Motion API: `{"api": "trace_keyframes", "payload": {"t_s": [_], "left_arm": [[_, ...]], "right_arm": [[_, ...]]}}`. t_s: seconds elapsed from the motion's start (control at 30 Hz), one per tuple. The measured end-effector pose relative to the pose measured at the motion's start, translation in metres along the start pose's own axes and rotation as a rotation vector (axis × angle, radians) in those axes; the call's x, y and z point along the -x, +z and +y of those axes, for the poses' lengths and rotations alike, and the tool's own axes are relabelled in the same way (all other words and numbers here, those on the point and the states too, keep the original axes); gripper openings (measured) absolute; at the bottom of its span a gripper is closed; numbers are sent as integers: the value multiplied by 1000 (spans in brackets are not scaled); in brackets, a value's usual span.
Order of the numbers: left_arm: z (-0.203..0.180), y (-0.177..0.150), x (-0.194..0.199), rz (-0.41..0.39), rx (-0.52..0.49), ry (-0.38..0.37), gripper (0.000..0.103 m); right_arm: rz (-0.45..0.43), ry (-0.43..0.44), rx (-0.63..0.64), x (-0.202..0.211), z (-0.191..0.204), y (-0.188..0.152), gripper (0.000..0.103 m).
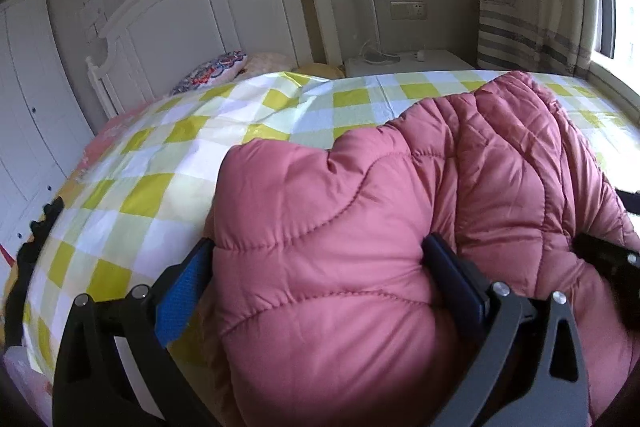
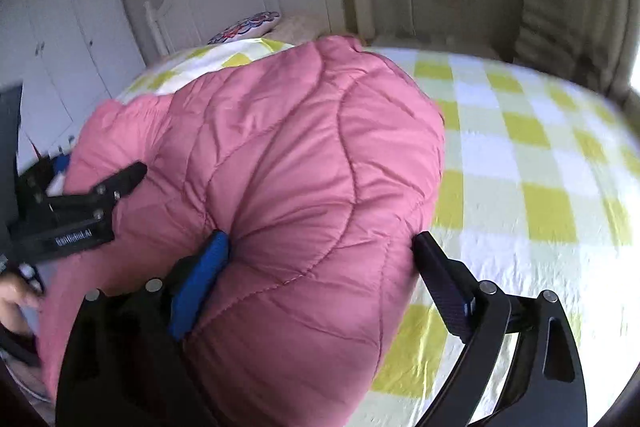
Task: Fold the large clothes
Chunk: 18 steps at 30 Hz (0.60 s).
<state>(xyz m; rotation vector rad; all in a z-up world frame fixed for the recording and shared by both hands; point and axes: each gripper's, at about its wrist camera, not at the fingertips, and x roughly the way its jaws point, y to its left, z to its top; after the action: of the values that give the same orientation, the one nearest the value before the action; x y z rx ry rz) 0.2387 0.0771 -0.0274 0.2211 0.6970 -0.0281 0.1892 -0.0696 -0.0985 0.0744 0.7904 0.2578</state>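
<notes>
Pink jacket lower part cut off by both frames' bottom edges. Bed cover motion-blurred in right view. Wall socket detail unreadable.

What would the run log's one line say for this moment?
step: folding | item: pink coat on bed | left gripper: shut on coat | right gripper: shut on coat
</notes>
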Motion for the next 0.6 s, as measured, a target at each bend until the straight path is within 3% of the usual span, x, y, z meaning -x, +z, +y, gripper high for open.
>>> {"api": "trace_keyframes", "payload": {"t_s": [0.1, 0.23, 0.3, 0.43, 0.53, 0.6], "left_arm": [[-1, 0, 3, 1, 0, -3, 101], [9, -8, 26, -25, 32, -7, 101], [20, -17, 38, -24, 80, -59, 101], [56, -47, 50, 18, 242, -253, 101], [65, -61, 45, 29, 253, -301, 101], [65, -62, 40, 34, 257, -305, 101]], "right_arm": [[5, -1, -7, 18, 2, 7, 91], [55, 128, -106, 36, -15, 3, 94], [76, 207, -144, 43, -22, -12, 96], [108, 363, -228, 48, -29, -35, 97], [69, 338, -216, 54, -23, -35, 97], [-34, 242, -136, 75, -8, -21, 97]]}}
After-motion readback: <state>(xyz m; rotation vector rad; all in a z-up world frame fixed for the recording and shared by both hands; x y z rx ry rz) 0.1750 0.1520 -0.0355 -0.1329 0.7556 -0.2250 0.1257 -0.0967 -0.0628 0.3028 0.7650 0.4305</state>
